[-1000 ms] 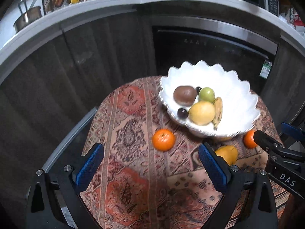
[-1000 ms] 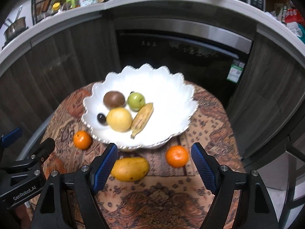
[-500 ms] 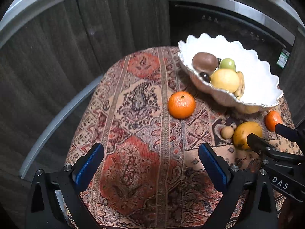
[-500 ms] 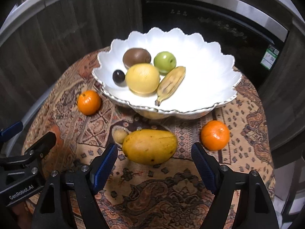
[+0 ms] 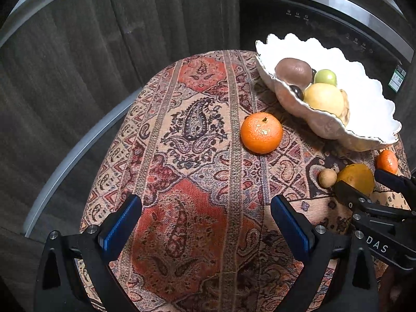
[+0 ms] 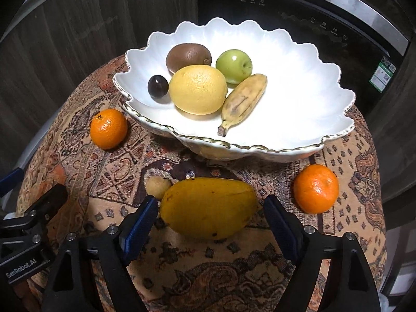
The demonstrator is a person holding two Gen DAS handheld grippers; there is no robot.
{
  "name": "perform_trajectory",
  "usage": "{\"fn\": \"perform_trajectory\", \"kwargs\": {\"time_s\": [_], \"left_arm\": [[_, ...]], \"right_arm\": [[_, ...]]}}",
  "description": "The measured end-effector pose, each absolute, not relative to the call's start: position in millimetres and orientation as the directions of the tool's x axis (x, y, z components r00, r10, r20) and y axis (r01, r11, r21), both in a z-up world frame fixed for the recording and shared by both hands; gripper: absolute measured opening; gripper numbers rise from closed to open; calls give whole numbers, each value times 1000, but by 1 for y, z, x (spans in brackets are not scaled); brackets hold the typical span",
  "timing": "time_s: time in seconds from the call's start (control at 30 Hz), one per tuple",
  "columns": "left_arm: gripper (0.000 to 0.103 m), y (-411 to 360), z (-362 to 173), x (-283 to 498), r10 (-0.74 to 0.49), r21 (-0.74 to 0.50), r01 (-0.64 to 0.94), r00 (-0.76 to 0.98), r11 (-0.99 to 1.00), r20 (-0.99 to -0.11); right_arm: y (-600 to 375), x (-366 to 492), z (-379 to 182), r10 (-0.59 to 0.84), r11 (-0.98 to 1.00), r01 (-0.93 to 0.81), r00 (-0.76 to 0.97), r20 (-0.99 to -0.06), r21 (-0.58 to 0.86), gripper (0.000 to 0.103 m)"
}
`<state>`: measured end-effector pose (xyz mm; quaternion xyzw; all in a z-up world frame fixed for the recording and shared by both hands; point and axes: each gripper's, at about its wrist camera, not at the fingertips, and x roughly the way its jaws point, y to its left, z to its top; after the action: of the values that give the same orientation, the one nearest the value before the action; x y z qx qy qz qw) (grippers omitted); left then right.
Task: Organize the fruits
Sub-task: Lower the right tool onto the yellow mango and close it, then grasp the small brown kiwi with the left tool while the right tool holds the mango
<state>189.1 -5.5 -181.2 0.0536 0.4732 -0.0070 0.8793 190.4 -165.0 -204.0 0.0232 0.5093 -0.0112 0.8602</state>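
The smooth, yellow-orange oval mango [image 6: 208, 208] lies on the patterned woven cloth of the table [image 6: 182, 267], directly ahead of the right gripper [image 6: 210, 214]. Its jaws stand wide, with the fruit's near half just between their blue tips and its long axis running across the gap. That gripper is clearly the nearer one. The left gripper [image 5: 206, 219], jaws also wide and empty, faces a dimpled round orange tangerine [image 5: 261, 133] well ahead. Behind the mango sits the white scalloped, gold-rimmed ceramic bowl [image 6: 299, 119], already holding several fruits.
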Motion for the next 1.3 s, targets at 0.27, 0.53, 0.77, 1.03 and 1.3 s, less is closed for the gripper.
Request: {"fn": "perform_trajectory", "kwargs": {"time_s": [0.27,0.53,0.77,1.03,1.3], "left_arm": [[101,-7,-182,188,42,94,67,551,993,-834],[101,-12,-179,186,40,100,77,557,992,-830],[101,-32,-173,184,13,99,120,571,988,-821],[100,-73,-174,185,-67,74,212,588,974,-806],[78,-108,-189,195,-128,56,298,565,953,-815]], "right_arm": [[-163,192,-213,13,999,26,481,-877,29,79],[-167,188,-210,25,999,21,489,-872,40,75],[-185,168,-199,-11,994,100,500,-866,45,75],[-219,140,-178,-82,977,209,524,-847,35,75],[-237,130,-170,-116,964,264,542,-832,38,75]]}}
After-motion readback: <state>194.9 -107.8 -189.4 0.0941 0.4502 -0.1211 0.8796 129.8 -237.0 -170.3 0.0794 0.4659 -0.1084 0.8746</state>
